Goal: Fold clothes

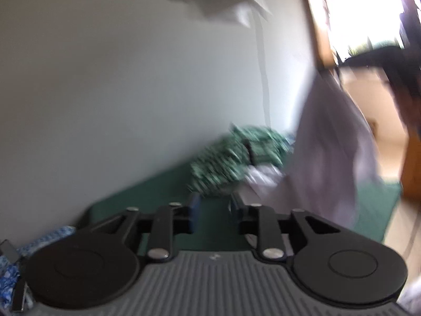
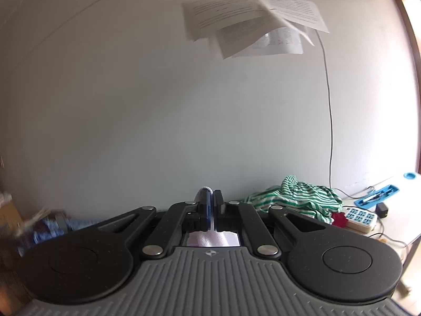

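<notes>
Against a pale wall, two handheld grippers work a pale lilac garment (image 1: pixel 326 142)

Pressed together, the right gripper (image 2: pixel 212 205) pinches a fold of the lilac cloth, which bunches beneath its jaws, while the left gripper (image 1: pixel 214 208) stands parted with nothing between its pads; in its blurred view the garment hangs at right over a green table surface (image 1: pixel 158 192), beside a heap of green-and-white striped clothing (image 2: pixel 297 197), with papers (image 2: pixel 252 23) pinned on the wall above

Left wrist view (image 1: pixel 236 158) motion-blurred throughout
</notes>
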